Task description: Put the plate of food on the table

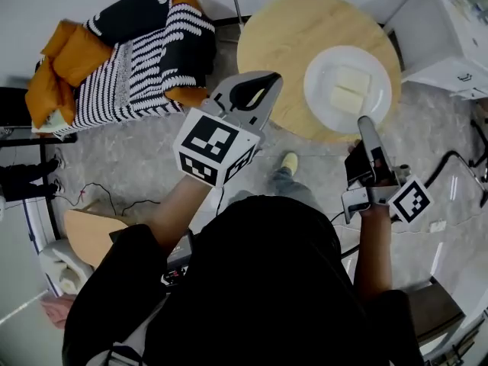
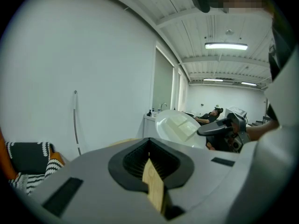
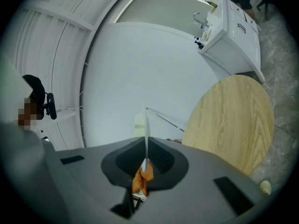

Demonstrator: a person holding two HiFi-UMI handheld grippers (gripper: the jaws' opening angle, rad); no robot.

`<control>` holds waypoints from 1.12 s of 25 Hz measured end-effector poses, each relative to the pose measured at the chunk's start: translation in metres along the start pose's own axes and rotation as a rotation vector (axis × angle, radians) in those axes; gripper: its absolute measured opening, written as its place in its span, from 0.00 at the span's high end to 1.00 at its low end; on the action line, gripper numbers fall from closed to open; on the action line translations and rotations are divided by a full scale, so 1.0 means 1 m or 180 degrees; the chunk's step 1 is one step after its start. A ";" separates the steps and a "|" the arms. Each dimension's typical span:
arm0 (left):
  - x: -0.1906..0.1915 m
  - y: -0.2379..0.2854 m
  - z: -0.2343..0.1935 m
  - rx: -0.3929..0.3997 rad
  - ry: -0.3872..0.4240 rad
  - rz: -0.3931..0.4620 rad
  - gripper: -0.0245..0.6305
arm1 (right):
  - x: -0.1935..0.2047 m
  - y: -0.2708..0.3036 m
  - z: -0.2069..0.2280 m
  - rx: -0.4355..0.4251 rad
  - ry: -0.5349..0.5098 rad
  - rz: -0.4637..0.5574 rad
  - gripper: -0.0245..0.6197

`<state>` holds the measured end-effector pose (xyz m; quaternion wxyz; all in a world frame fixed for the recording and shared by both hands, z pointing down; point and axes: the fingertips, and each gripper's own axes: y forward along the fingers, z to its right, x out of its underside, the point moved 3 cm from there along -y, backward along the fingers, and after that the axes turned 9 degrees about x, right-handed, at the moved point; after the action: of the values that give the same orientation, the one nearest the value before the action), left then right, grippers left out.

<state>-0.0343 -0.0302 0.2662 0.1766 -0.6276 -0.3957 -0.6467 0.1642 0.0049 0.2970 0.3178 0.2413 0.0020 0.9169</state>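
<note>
Far left on the floor is a seat heaped with a striped throw and orange cushions [image 1: 130, 52], well clear of the job. Next comes my left tool [image 1: 268, 78]. Its jaws are drawn together with nothing between them, only a tan sliver showing through the slit in the left gripper view, so it has no part in the carry.

Beyond it is the round wooden worktop [image 1: 278, 40], bare apart from what I hold above it. The white plate [image 1: 320, 90] carries two pale blocks of food [image 1: 349, 88] and, seen from my head, sits over the right half of the worktop. From the left gripper view it looks tilted and raised, so I judge it is in the air and not yet set down.

My right tool [image 1: 364, 124] pinches the plate's near rim. Its own view shows the rim edge-on as a thin white line clamped between the pads. To the right of the worktop stands a white cabinet [image 1: 450, 44].

I take this as the carry, with the plate over its spot. The next move calls for levelling the plate so the food doesn't slide. Then I should lower it until its base sits flat on the wood, and only then spread the right jaws and back away along the rim.
</note>
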 end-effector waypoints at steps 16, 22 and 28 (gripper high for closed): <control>-0.010 0.028 -0.041 -0.0160 -0.0106 -0.0002 0.95 | -0.027 0.057 0.010 -0.0139 0.0013 -0.0292 0.93; 0.012 0.033 -0.090 -0.0183 -0.0250 -0.0029 0.95 | -0.014 0.109 0.020 -0.0069 0.0027 -0.0398 0.93; 0.010 0.038 -0.095 -0.0119 -0.0265 -0.0033 0.95 | -0.015 0.113 0.021 0.0005 0.0031 -0.0387 0.93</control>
<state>-0.0723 -0.1212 0.2959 0.1448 -0.6551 -0.3939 -0.6282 0.1182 -0.0974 0.3269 0.3728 0.2365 0.0189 0.8971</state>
